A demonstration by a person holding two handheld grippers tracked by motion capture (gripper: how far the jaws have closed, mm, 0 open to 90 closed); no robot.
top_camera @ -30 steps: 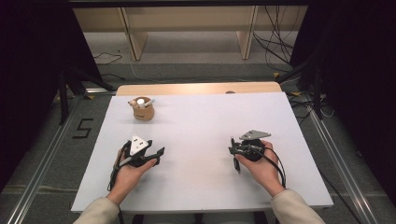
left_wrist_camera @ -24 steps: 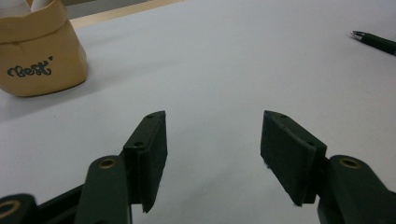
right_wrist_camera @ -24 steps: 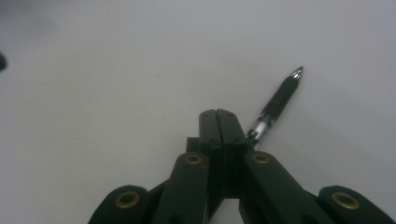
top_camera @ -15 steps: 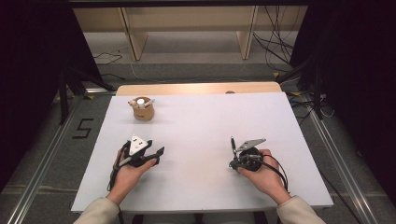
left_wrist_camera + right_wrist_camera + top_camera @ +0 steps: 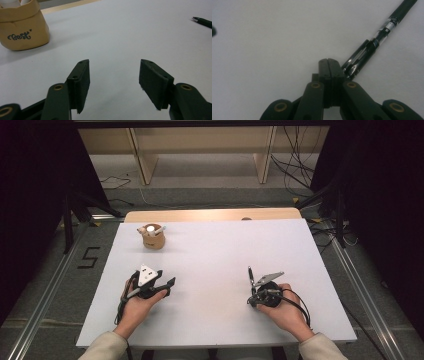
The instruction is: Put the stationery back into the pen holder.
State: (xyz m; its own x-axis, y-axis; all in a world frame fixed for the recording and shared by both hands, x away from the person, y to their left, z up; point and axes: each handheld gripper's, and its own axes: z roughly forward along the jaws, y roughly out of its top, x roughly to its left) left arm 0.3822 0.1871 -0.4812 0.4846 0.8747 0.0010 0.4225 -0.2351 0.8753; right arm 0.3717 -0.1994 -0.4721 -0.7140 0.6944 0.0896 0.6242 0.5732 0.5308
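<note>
**Right jaws together beside the pen, left jaws apart**

I take the pen as my landmark. It lies flat on the white table, well right of the middle and toward my side. In the right gripper view its dark barrel runs up and to the right from just beside the jaw tips.

My right hand-held gripper sits just on my side of the pen. Its jaws have just closed and now meet pad to pad with nothing between them; the pen lies along the outside of the right pad, not in the grip. From the high view I see the same gripper at the pen's near end.

My left hand-held gripper rests well left of the pen, jaws apart over bare table, holding nothing.

The tan pouch stands far left of the pen and farther from me, with white things inside; it reads "Best" in the left gripper view.
</note>
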